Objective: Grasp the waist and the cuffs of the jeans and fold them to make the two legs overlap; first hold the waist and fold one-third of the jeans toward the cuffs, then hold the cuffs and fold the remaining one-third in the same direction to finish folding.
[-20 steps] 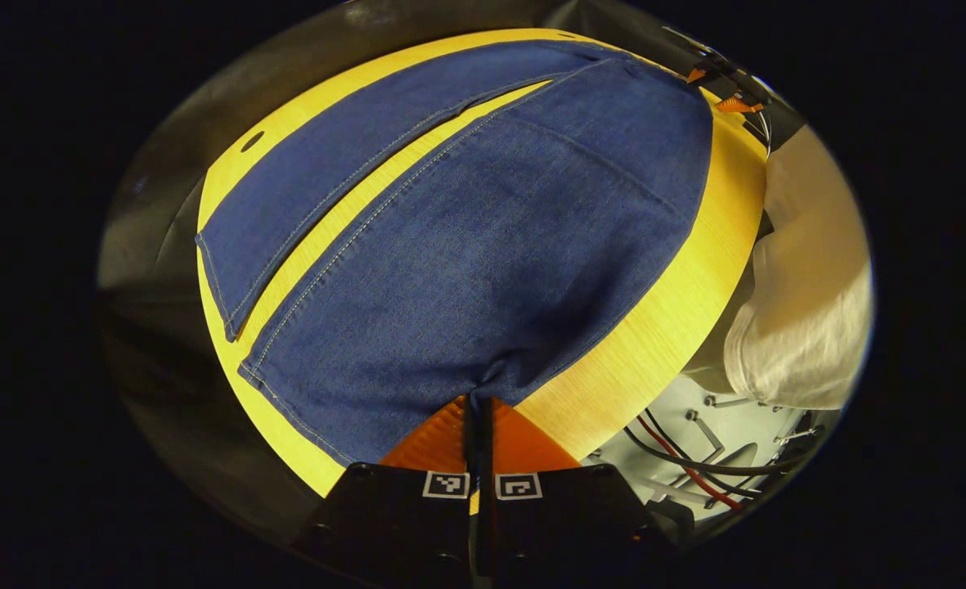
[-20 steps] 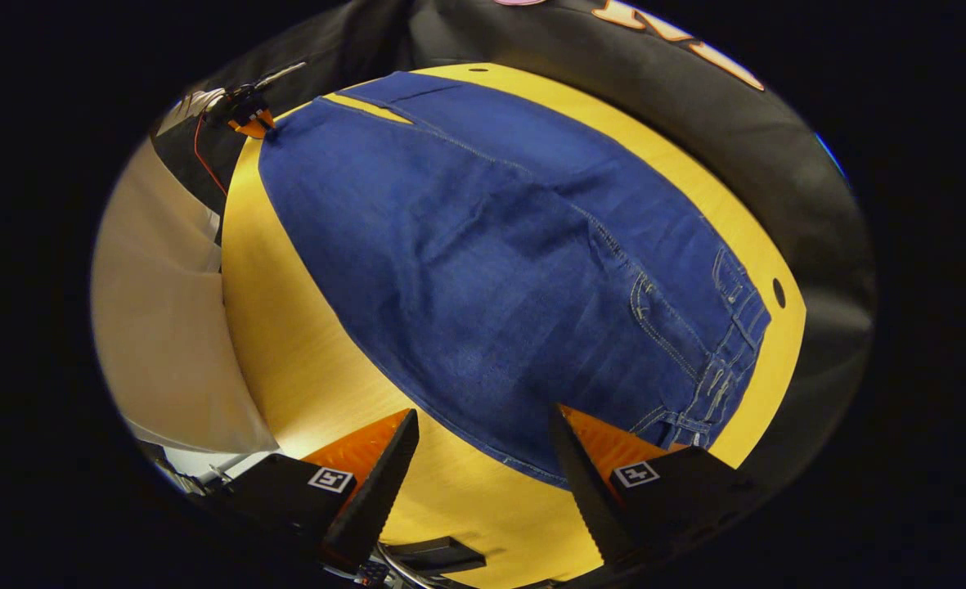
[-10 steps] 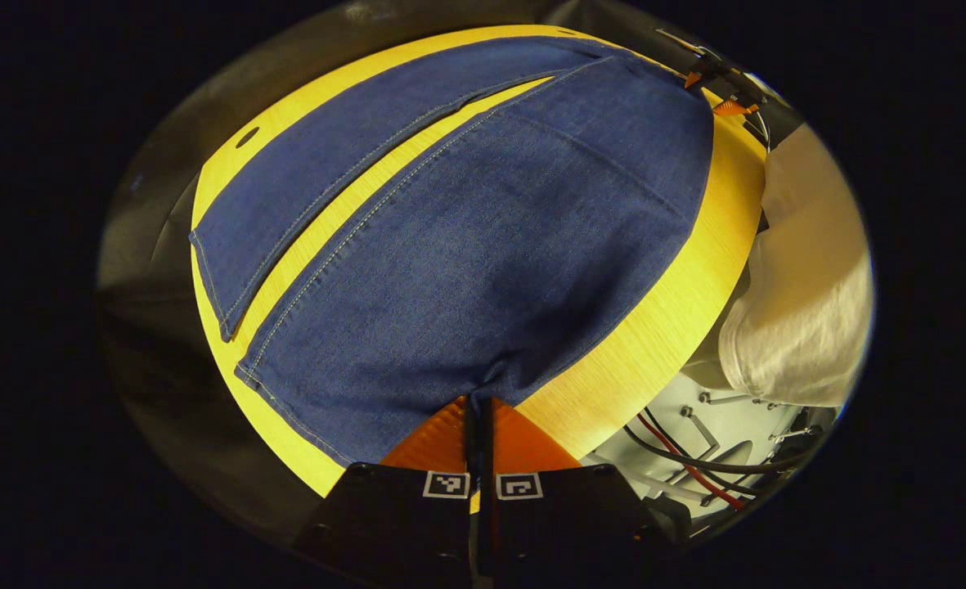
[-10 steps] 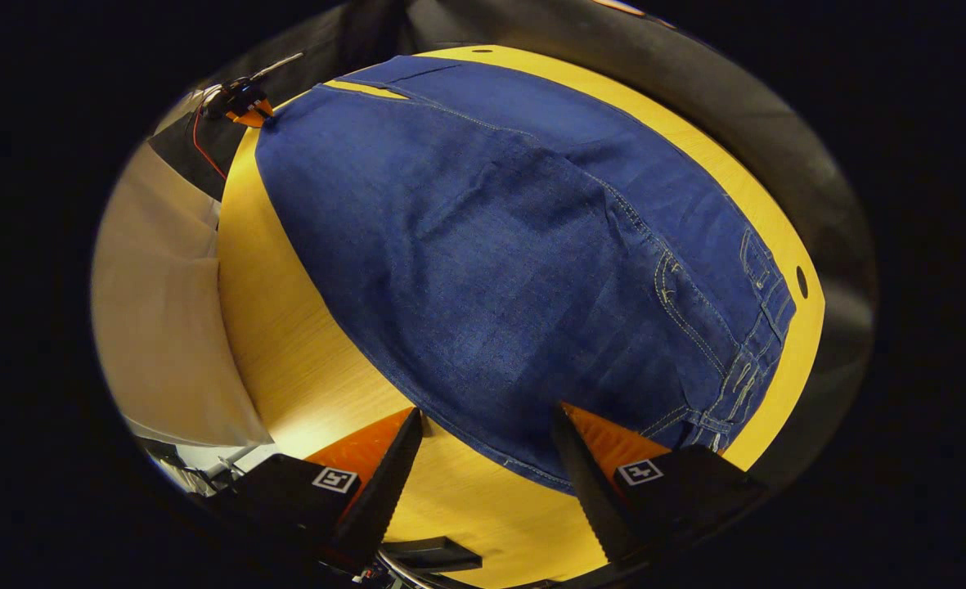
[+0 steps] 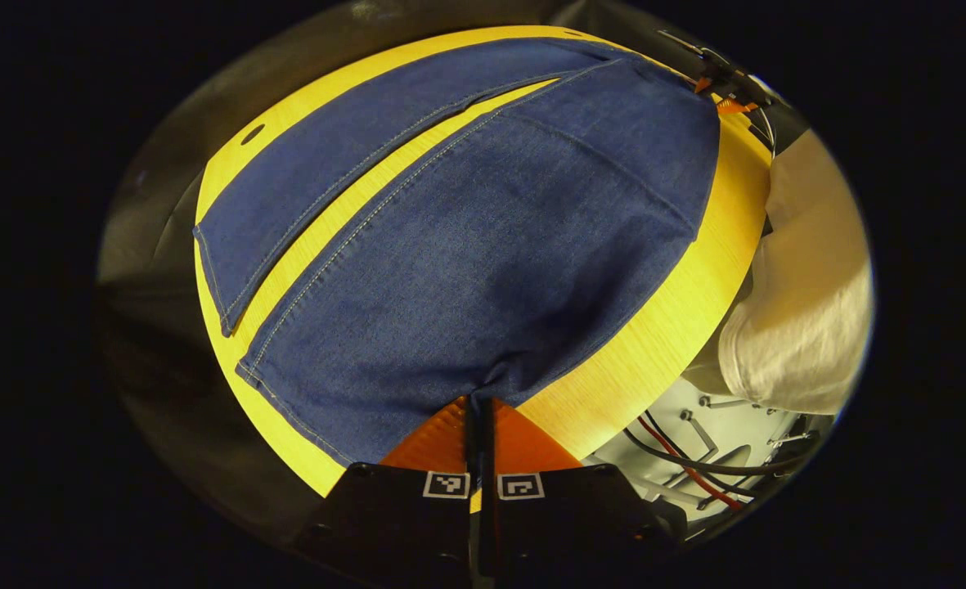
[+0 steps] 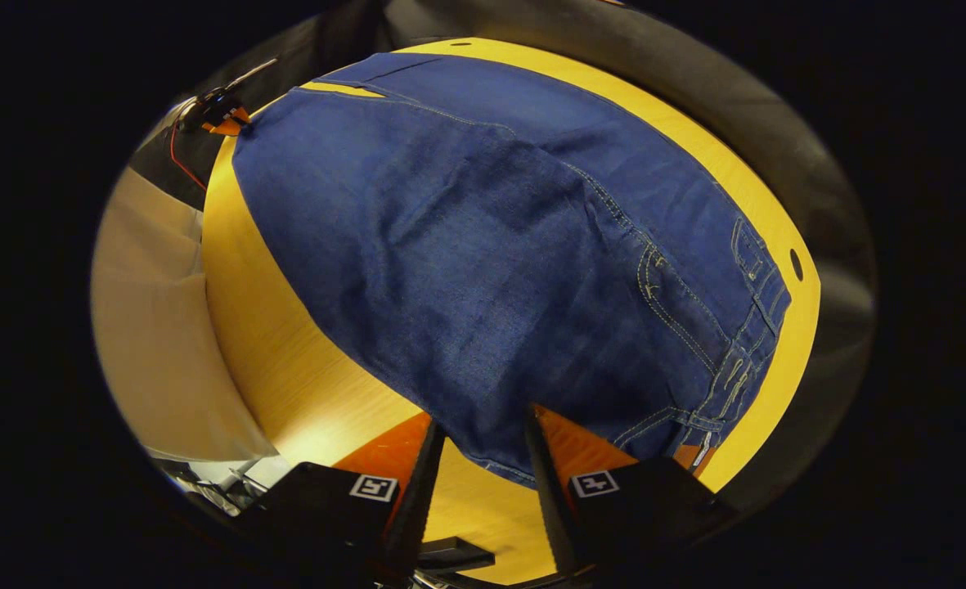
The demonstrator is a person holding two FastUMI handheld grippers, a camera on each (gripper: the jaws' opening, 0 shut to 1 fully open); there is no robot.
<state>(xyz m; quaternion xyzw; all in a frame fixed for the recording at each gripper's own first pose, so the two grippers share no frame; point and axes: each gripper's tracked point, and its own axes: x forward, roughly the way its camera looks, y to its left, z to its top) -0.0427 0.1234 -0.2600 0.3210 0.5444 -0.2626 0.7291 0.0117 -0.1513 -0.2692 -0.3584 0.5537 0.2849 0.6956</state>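
Yellow wood-grain table (image 5: 662, 327), small round hole (image 6: 796, 264) near its far edge, white cloth sleeve (image 5: 802, 311) at the side, black and red cables (image 5: 695, 462) below.

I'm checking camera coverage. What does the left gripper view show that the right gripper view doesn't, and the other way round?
Left gripper view: the left gripper shut on the jeans near a cuff, and both cuffs with table between the legs. Right gripper view: the right gripper open around the waist edge, plus the waistband. Both: jeans, yellow table.
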